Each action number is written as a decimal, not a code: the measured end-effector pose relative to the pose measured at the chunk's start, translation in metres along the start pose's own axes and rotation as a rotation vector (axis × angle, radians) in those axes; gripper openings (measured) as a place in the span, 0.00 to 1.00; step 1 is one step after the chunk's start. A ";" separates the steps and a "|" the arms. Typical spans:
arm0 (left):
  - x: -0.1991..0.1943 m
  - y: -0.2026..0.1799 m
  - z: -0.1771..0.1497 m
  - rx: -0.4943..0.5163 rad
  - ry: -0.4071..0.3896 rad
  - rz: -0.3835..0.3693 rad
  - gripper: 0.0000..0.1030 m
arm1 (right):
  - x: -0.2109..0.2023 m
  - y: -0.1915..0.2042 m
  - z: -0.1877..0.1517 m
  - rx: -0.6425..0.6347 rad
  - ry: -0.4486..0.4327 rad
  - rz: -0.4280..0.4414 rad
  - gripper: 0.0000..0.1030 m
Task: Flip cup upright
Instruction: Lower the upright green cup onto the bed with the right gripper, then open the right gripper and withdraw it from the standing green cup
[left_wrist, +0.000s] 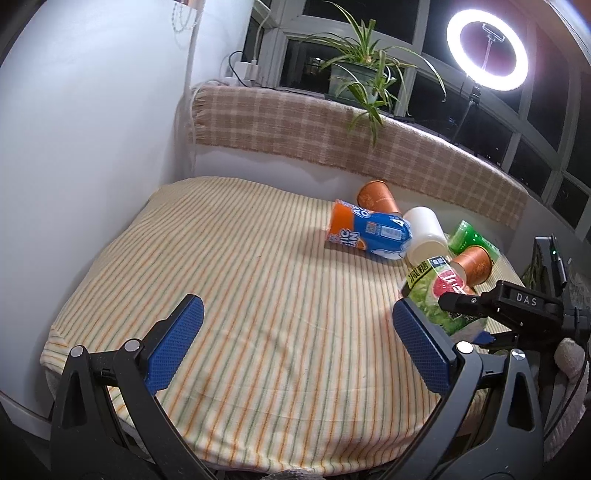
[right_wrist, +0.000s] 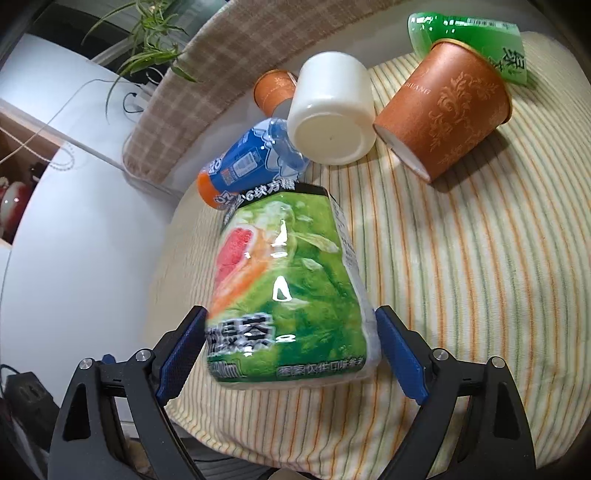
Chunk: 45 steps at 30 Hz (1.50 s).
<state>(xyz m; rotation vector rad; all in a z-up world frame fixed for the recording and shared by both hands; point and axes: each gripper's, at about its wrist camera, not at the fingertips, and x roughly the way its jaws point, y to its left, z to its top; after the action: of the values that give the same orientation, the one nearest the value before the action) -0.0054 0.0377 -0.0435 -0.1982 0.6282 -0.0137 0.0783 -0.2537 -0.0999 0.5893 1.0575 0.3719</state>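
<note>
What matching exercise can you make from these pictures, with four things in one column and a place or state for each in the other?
Things:
1. green-labelled plastic cup
2. white plastic cup
3. left gripper
4. white ring light

Places or states:
A. open, holding nothing
B. glowing near the dark window
C. between the right gripper's blue pads
D. on its side on the striped cloth

Pairs: 1-C, 2-D, 3-A, 4-B
</note>
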 end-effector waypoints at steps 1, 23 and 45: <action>0.001 -0.003 0.000 0.005 0.006 -0.007 1.00 | -0.003 0.000 0.000 -0.004 -0.004 0.002 0.88; 0.122 -0.059 0.018 -0.382 0.572 -0.617 0.84 | -0.126 -0.050 -0.053 -0.077 -0.311 -0.260 0.88; 0.181 -0.072 0.006 -0.516 0.706 -0.591 0.82 | -0.124 -0.066 -0.058 -0.036 -0.299 -0.271 0.88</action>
<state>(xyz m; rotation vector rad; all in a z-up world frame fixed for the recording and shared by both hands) 0.1479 -0.0448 -0.1301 -0.8994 1.2520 -0.5131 -0.0290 -0.3585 -0.0748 0.4457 0.8267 0.0610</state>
